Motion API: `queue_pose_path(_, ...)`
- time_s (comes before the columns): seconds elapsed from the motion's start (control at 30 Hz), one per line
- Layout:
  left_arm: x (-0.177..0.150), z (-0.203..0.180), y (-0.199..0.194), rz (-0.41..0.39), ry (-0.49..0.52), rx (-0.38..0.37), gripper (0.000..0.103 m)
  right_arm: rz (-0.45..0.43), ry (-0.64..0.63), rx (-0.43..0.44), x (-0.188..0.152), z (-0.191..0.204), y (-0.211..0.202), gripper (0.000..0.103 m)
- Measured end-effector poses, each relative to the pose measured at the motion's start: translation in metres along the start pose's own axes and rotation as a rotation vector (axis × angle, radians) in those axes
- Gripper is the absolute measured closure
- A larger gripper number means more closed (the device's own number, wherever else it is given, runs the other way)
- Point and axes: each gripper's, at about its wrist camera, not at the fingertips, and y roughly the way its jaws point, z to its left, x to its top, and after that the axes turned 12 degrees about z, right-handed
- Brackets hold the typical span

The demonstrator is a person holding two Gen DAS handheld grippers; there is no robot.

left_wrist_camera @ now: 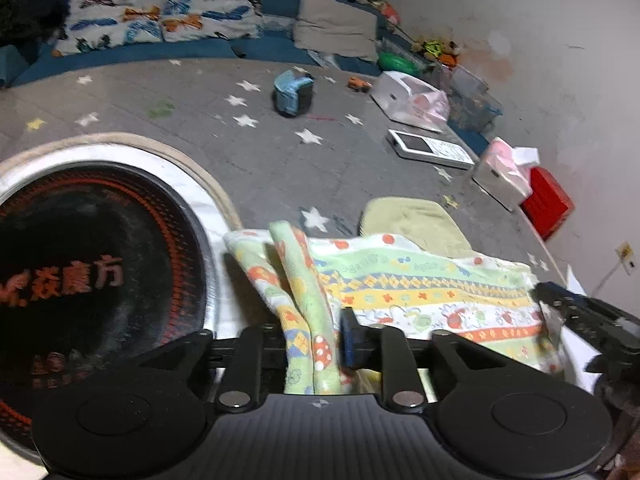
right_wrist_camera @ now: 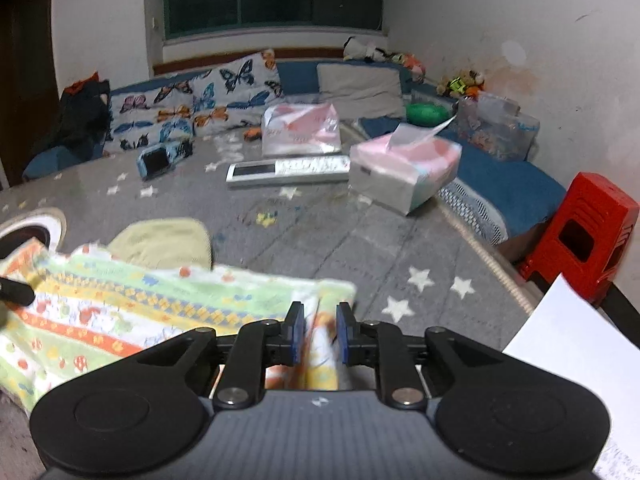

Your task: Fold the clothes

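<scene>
Only from the left wrist: big black round heater (red glow). Both grippers, left gripper and right gripper, clamped tight on the colourful cloth, spread across the starry table's near edge.

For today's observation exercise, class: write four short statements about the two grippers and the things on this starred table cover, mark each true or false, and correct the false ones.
1. The left gripper holds a bunched edge of the patterned cloth. True.
2. The right gripper is empty. False: cloth sits between its blue pads.
3. The red stool stands on the table. False: it stands beside it.
4. A pink tissue box sits beyond the cloth. True.
</scene>
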Motion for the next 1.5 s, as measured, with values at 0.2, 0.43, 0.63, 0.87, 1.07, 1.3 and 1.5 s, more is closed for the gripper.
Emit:
queue_pose_path(0.2, 0.002, 0.003, -0.014, -0.048, 0.01, 0.077, 0.056, -0.014, 0.012, 0.072, 0.007, 0.009, -0.003, 0.087)
queue_pose_path(0.43, 0.01, -0.012, -0.018, -0.101, 0.042, 0.077, 0.066, -0.003, 0.001, 0.127, 0.013, 0.027, 0.008, 0.087)
queue_pose_path(0.63, 0.019, -0.029, 0.002, -0.08, 0.064, 0.019, 0.08, 0.014, -0.019, 0.143, 0.017, 0.043, 0.023, 0.087)
queue_pose_path(0.87, 0.027, -0.045, 0.027, -0.048, 0.086, -0.015, 0.082, 0.03, -0.011, 0.156, 0.017, 0.046, 0.037, 0.087)
queue_pose_path(1.07, 0.024, -0.044, 0.036, -0.028, 0.078, -0.001, 0.081, 0.02, -0.032, 0.149, 0.017, 0.047, 0.03, 0.087)
queue_pose_path(1.3, 0.012, -0.047, 0.02, -0.053, 0.098, -0.002, 0.08, -0.004, -0.072, 0.178, 0.009, 0.053, 0.011, 0.083)
queue_pose_path(1.5, -0.011, -0.054, 0.005, -0.084, 0.151, -0.003, 0.08, 0.012, -0.101, 0.218, -0.011, 0.065, -0.008, 0.081)
